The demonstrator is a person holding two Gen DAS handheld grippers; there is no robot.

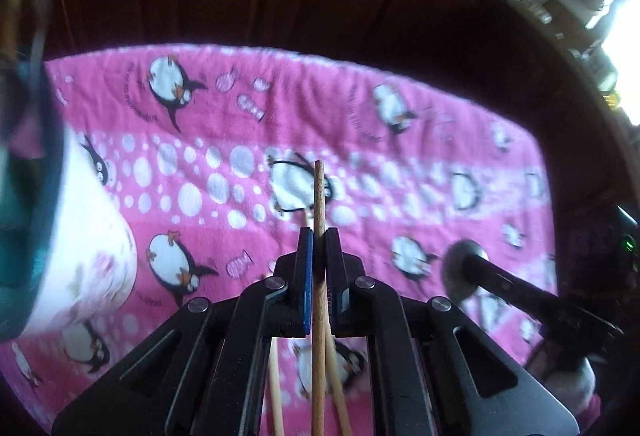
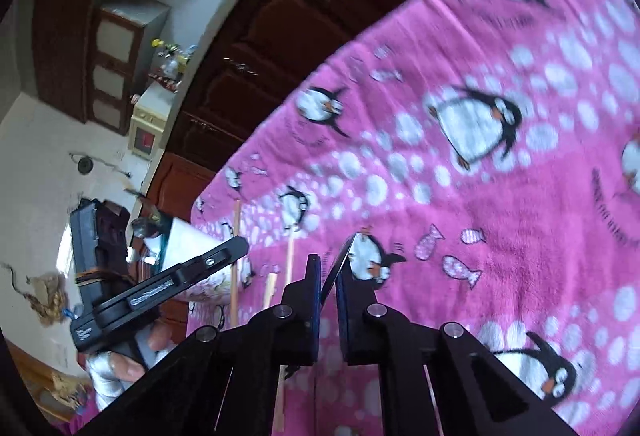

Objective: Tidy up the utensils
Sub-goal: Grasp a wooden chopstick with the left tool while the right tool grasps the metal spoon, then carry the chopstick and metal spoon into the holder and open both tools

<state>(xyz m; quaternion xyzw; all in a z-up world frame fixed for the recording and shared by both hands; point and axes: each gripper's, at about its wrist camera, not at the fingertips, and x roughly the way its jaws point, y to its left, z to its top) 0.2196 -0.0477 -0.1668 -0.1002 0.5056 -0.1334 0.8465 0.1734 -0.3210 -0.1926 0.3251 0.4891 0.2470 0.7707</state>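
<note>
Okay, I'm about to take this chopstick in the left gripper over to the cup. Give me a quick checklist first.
1. Left gripper shut on the dark chopstick: ok.
2. Dark chopstick lined up straight along the fingers: ok.
3. White cup in sight at far left: ok.
4. Cup opening free to receive it: cannot tell, it is blurred and cropped.
5. Right gripper shut on its thin metal utensil, apart from the left gripper: ok.
6. All utensils gathered: not ok, light chopsticks lie loose on the penguin towel.
</note>
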